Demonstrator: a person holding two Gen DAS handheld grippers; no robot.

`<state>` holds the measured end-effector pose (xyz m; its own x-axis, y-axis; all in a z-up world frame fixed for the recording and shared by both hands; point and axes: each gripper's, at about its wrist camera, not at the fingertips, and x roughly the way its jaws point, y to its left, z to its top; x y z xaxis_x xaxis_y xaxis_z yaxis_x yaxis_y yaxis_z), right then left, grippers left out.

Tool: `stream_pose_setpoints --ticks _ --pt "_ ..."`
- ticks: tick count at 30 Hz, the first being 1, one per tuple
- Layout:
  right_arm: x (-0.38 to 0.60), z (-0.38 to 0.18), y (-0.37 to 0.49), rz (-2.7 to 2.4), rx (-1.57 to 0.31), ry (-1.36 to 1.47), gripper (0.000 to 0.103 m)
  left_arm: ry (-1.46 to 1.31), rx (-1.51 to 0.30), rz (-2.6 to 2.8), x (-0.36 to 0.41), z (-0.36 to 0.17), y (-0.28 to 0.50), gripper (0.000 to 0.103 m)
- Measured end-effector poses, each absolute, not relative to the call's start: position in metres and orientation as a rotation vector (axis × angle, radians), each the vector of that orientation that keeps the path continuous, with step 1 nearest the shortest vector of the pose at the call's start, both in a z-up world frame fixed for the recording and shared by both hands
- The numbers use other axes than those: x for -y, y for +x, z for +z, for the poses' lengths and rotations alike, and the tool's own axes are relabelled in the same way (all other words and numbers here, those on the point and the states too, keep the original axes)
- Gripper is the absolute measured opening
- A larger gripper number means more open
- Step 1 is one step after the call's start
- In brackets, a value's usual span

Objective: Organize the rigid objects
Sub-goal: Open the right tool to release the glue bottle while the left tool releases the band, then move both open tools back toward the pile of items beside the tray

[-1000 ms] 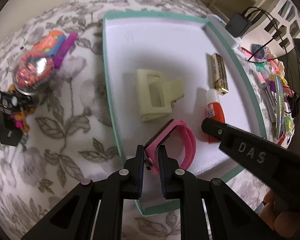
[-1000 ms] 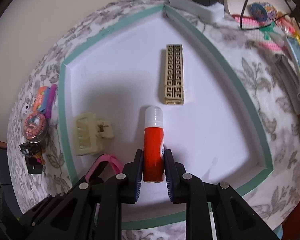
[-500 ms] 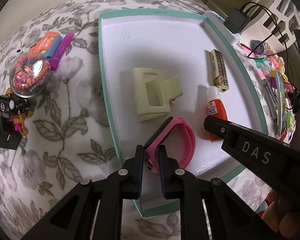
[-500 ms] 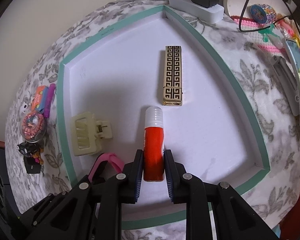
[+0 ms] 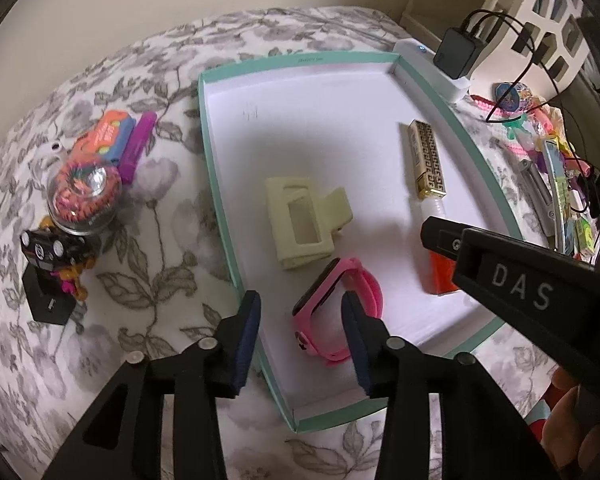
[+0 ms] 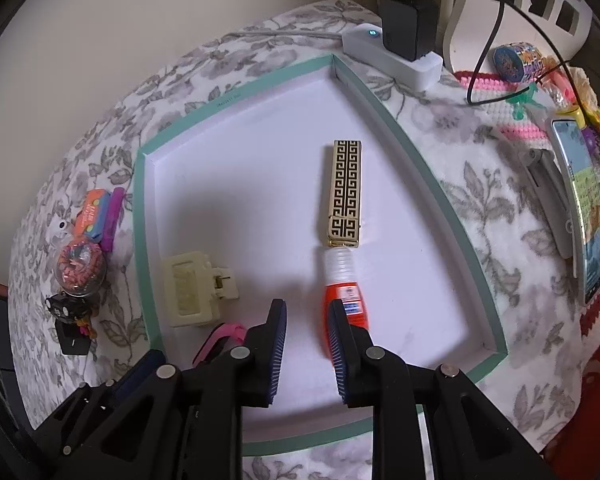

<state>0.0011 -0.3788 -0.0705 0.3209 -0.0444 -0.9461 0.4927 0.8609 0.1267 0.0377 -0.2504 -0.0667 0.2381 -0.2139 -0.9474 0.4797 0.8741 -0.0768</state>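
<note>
Floral cloth (image 5: 148,280) covered by teal-rimmed tray (image 5: 220,184), wall behind. Left gripper (image 5: 300,312) spread around pink watch (image 5: 336,312); right gripper (image 6: 306,320) spread, orange bottle (image 6: 346,300) just beside. Tray's far half left bare.

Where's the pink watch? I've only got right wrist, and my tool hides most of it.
Observer: The pink plastic wristwatch lies on the floor of the white teal-rimmed tray, at its near end, just in front of the cream plastic hair claw clip.
Operator: Left tool got it?
Observer: No. The left tool is open, with one finger on either side of the watch case and no grip that I can see.
</note>
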Motion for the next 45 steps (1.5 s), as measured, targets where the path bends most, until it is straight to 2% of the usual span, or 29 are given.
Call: stream_pose_setpoints --ticks 8,20,21,22,23,27,28,29,30,31,39,43,45 --pt "0.379 -0.038 -0.005 -0.377 -1.09 0.407 0.025 0.171 -1.191 -0.481 0.232 -0.047 0.043 0.055" --pt "0.375 -0.038 0.0 -0.37 -1.082 0.393 0.026 0.046 -1.124 -0.343 0.18 -0.026 0.061 0.058" --pt "0.373 -0.04 0.002 -0.372 -1.089 0.382 0.029 0.038 -1.12 -0.33 0.177 -0.026 0.063 0.066" --pt "0.372 -0.042 0.004 -0.369 -1.095 0.372 0.042 0.027 -1.116 -0.314 0.171 -0.025 0.065 0.075" --pt "0.371 -0.043 0.004 -0.366 -1.096 0.367 0.049 0.017 -1.111 -0.3 0.167 -0.024 0.067 0.076" --pt "0.365 -0.047 0.007 -0.349 -1.105 0.349 0.049 -0.024 -1.098 -0.216 0.145 -0.024 0.075 0.077" --pt "0.363 -0.048 0.009 -0.346 -1.105 0.336 0.053 -0.032 -1.098 -0.201 0.14 -0.024 0.077 0.079" --pt "0.361 -0.048 0.009 -0.345 -1.106 0.328 0.061 -0.035 -1.09 -0.176 0.135 -0.025 0.078 0.082" --pt "0.361 -0.048 0.01 -0.341 -1.106 0.322 0.067 -0.044 -1.087 -0.155 0.13 -0.025 0.08 0.089" --pt "0.359 -0.048 0.011 -0.334 -1.102 0.315 0.076 -0.056 -1.08 -0.131 0.122 -0.025 0.082 0.091" --pt "0.345 -0.049 0.016 -0.293 -1.09 0.276 0.087 -0.134 -1.042 -0.026 0.077 -0.018 0.093 0.095" --pt "0.337 -0.047 0.019 -0.276 -1.07 0.25 0.101 -0.194 -1.03 0.041 0.05 -0.014 0.096 0.095" --pt "0.333 -0.046 0.02 -0.27 -1.064 0.239 0.102 -0.232 -1.024 0.074 0.035 -0.013 0.098 0.095"
